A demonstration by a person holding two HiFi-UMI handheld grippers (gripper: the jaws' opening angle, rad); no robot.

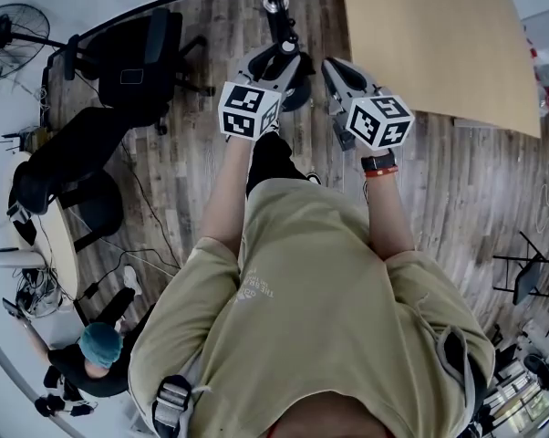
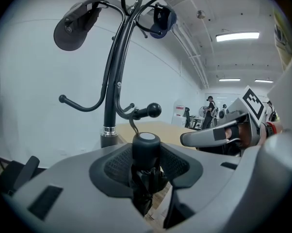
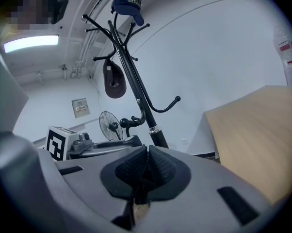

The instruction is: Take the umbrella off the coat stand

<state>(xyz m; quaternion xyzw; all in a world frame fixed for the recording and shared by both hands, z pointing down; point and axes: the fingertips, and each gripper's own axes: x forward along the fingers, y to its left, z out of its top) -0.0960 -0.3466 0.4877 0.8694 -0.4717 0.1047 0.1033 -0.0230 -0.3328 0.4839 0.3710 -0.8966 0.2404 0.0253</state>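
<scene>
My left gripper (image 2: 146, 165) is shut on the handle of a folded black umbrella (image 2: 146, 149). The handle is a black cylinder with a pale cap, and the canopy hangs below the jaws. Just behind it stands the dark coat stand (image 2: 111, 106), and a thin cord rises from the handle toward a low ball-tipped hook (image 2: 153, 110). In the head view the left gripper (image 1: 276, 62) sits at the coat stand's pole (image 1: 276, 7). My right gripper (image 1: 338, 71) is beside it to the right. Its pads (image 3: 158, 168) are closed together, with the coat stand (image 3: 136, 81) ahead.
A grey cap (image 2: 73, 25) and a navy cap (image 2: 160, 21) hang on the top hooks. A light wooden tabletop (image 1: 429, 35) lies right of the stand. Office chairs (image 1: 138, 62) and a fan (image 1: 10, 30) stand to the left. A person (image 1: 97, 349) sits at lower left.
</scene>
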